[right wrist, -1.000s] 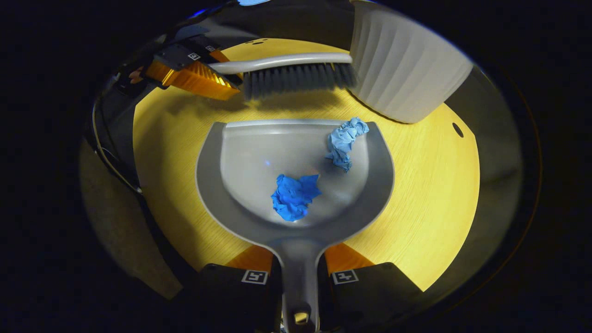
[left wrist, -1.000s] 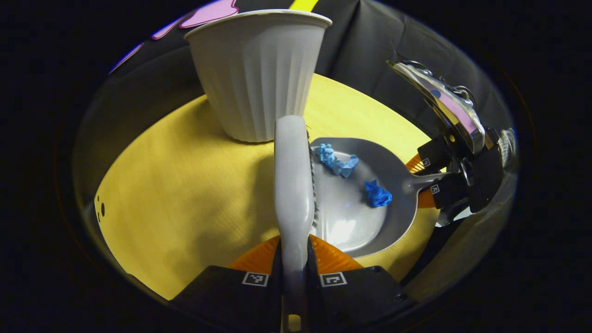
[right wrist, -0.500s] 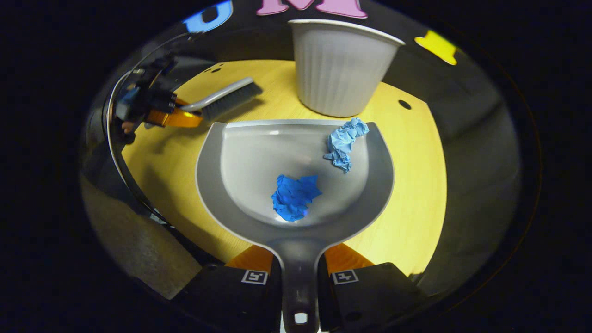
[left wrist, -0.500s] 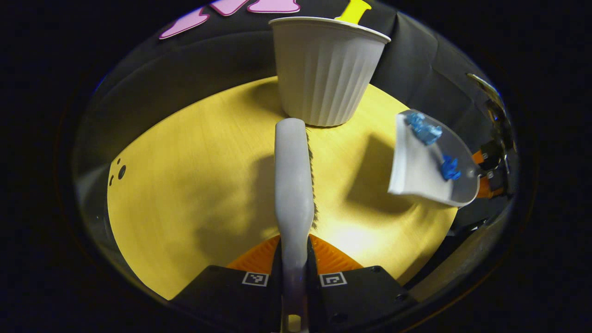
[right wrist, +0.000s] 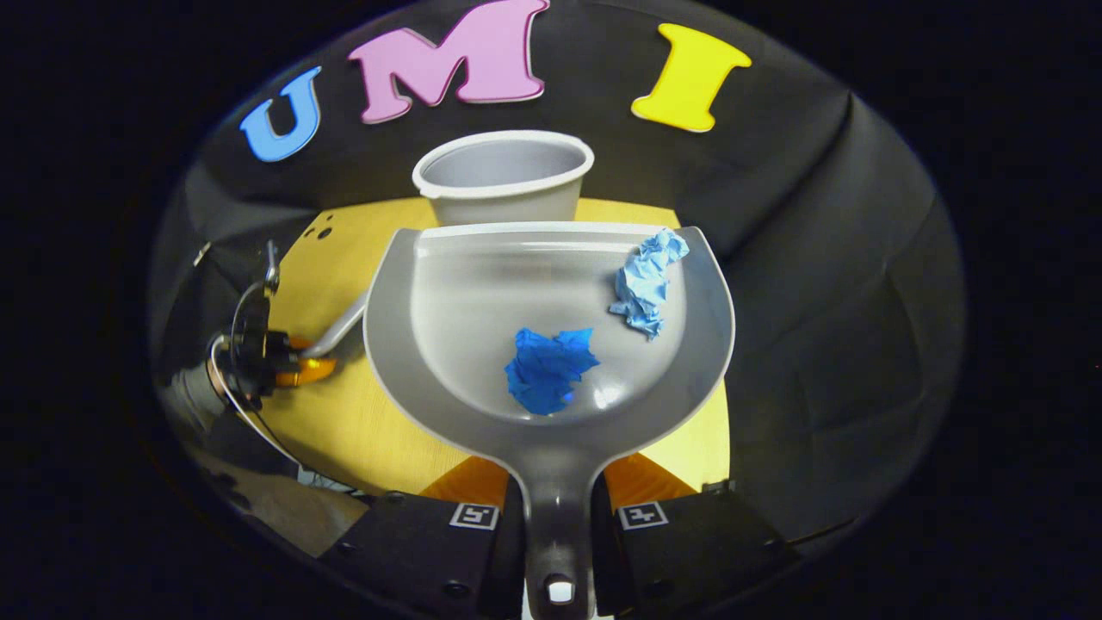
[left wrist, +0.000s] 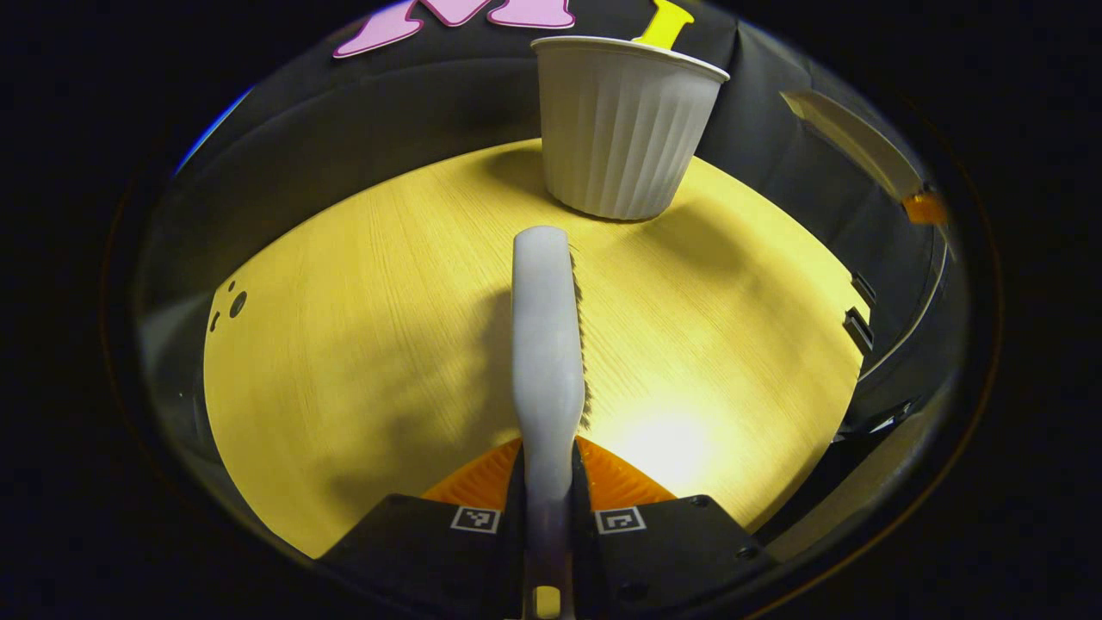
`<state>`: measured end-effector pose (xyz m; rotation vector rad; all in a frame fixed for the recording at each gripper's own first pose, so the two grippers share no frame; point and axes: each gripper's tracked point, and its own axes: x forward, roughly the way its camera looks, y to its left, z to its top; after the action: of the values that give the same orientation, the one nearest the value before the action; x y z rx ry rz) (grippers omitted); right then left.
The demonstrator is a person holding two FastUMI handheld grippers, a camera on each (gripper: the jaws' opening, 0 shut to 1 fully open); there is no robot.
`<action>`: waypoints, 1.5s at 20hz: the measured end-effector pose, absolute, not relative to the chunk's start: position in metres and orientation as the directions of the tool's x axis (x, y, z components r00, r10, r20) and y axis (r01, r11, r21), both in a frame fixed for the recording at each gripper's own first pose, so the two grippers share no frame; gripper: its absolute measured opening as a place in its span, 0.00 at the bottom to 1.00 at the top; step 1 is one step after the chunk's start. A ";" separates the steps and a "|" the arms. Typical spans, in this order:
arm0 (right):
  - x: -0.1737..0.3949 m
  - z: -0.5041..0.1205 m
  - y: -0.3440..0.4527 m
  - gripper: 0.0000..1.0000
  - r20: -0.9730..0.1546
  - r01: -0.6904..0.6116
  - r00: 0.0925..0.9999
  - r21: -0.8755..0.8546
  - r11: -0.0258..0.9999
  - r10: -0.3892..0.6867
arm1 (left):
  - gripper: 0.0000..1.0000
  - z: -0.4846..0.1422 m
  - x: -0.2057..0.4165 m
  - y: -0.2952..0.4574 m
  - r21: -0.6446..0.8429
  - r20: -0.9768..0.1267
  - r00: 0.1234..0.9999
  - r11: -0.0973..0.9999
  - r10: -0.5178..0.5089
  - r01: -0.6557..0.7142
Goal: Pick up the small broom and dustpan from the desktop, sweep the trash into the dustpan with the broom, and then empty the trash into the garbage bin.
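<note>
My left gripper (left wrist: 547,469) is shut on the handle of the small grey broom (left wrist: 546,344), which points ahead low over the yellow desktop (left wrist: 362,344) with its bristles facing right. My right gripper (right wrist: 555,491) is shut on the handle of the grey dustpan (right wrist: 448,284), held up in the air and roughly level. A dark blue paper wad (right wrist: 549,368) and a light blue paper wad (right wrist: 647,282) lie in the pan. The white ribbed garbage bin (right wrist: 504,176) stands just beyond and below the pan's front lip. From the left gripper view the dustpan (left wrist: 848,142) shows edge-on at the upper right.
The bin (left wrist: 624,129) stands at the desktop's far edge against the black cloth wall. Small holes (left wrist: 231,306) mark the desktop's left side. In the right gripper view the left gripper (right wrist: 297,366) and broom handle (right wrist: 344,327) sit low at the left.
The right gripper has lifted the dustpan with both wads off the desktop and up above the bin's rim. The left gripper with the broom has drawn back from the bin.
</note>
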<state>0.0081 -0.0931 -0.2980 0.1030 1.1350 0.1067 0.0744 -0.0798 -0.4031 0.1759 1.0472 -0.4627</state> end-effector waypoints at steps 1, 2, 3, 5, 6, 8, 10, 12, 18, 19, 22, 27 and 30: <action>0.021 -0.290 -0.096 0.35 -0.893 -0.028 0.433 0.123 0.992 0.123 | 0.25 -0.406 0.072 -0.080 -0.082 -0.864 0.413 0.889 -0.289 0.450; 0.031 -0.283 -0.099 0.35 -0.891 -0.028 0.442 0.105 0.994 0.106 | 0.25 -0.407 0.071 -0.078 -0.088 -0.861 0.412 0.886 -0.297 0.455; 0.041 -0.279 -0.103 0.35 -0.892 -0.035 0.442 0.083 0.996 0.090 | 0.25 -0.404 0.068 -0.074 -0.093 -0.860 0.409 0.881 -0.305 0.463; 0.065 -0.270 -0.112 0.35 -0.898 -0.052 0.437 0.034 0.998 0.053 | 0.25 -0.403 0.062 -0.068 -0.087 -0.858 0.409 0.874 -0.310 0.479; 0.076 -0.266 -0.114 0.35 -0.898 -0.064 0.440 0.006 0.998 0.034 | 0.26 -0.403 0.060 -0.067 -0.087 -0.857 0.410 0.871 -0.313 0.483; 0.102 -0.256 -0.121 0.35 -0.898 -0.087 0.440 -0.049 0.995 -0.006 | 0.25 -0.404 0.056 -0.064 -0.097 -0.851 0.414 0.872 -0.322 0.479; 0.126 -0.246 -0.132 0.35 -0.896 -0.124 0.442 -0.112 0.986 -0.046 | 0.25 -0.404 0.055 -0.058 -0.105 -0.846 0.420 0.875 -0.328 0.473; 0.146 -0.242 -0.135 0.35 -0.897 -0.194 0.433 -0.185 0.963 -0.086 | 0.25 -0.403 0.052 -0.052 -0.105 -0.843 0.426 0.877 -0.329 0.469; 0.192 -0.244 -0.139 0.35 -0.899 -0.374 0.394 -0.347 0.860 -0.192 | 0.25 -0.404 0.048 -0.038 -0.112 -0.838 0.436 0.885 -0.328 0.451; 0.194 -0.246 -0.139 0.35 -0.902 -0.403 0.379 -0.363 0.840 -0.207 | 0.25 -0.404 0.048 -0.037 -0.112 -0.838 0.437 0.887 -0.327 0.449; 0.205 -0.256 -0.136 0.35 -0.910 -0.471 0.336 -0.386 0.794 -0.243 | 0.25 -0.404 0.049 -0.035 -0.115 -0.835 0.441 0.889 -0.328 0.443; 0.223 -0.257 -0.126 0.35 -0.907 -0.570 0.313 -0.417 0.708 -0.282 | 0.25 -0.404 0.048 -0.036 -0.124 -0.831 0.444 0.889 -0.336 0.440; 0.230 -0.253 -0.123 0.35 -0.900 -0.607 0.310 -0.436 0.665 -0.306 | 0.25 -0.405 0.048 -0.036 -0.130 -0.829 0.445 0.892 -0.337 0.432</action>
<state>0.2301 -0.1228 -0.2532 -0.8785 1.2835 0.2364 0.0482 -0.0357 -0.4051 0.1053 1.0018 -0.4773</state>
